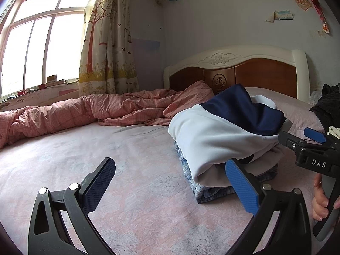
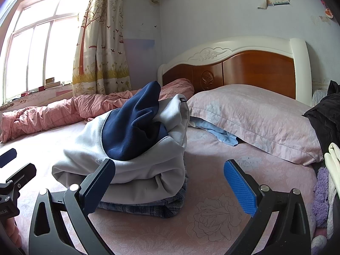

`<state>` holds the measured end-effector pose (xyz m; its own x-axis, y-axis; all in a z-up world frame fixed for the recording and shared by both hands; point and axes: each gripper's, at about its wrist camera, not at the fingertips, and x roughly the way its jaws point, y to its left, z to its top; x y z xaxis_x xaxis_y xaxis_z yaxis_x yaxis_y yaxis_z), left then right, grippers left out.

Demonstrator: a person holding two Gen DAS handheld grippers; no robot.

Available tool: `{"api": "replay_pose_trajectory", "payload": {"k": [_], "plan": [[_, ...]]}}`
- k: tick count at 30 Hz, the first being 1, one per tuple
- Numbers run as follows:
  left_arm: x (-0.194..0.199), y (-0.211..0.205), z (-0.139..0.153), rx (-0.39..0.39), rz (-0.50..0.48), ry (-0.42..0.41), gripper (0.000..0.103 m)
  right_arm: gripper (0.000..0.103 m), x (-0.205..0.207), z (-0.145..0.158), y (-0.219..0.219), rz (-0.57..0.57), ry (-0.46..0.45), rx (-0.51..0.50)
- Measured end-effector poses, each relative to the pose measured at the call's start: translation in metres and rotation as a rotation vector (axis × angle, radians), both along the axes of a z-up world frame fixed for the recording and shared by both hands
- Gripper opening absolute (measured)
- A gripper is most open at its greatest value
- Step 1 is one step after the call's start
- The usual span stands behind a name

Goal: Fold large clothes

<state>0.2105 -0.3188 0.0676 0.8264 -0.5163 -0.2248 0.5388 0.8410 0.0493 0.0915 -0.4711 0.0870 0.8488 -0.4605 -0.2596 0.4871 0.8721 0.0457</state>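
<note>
Both grippers stand wide and hold nothing: the left gripper hovers low over the pink bed sheet, its right finger just in front of the near edge of the folded jacket, and the right gripper hangs at the same height with its left finger overlapping the jacket's pale front fold, though whether it touches the cloth cannot be told. In the left view a hand grips the right tool's handle at the frame's edge, wrist level, fingers pointing toward the headboard. The grey and navy jacket sits in a loose bundle on top of a folded blue plaid garment, mid-bed, with its navy part standing up in a peak instead of lying flat. That peak looks like the work left: to finish well, the grippers would press or tuck the navy part down and square the bundle's edges over the stack beneath, closing only on the top layer so the plaid piece stays put. Beyond lie a pillow, a rumpled pink quilt and the headboard.
</note>
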Motion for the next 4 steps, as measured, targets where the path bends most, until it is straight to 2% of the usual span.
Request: {"api": "replay_pose_trajectory", "payload": {"k": [4], "plan": [[0.0016,0.0051,-0.0032,-0.010,0.021,-0.003,0.103,0.103,0.0017,-0.0027,0.0013,-0.003,0.017,0.006]]}}
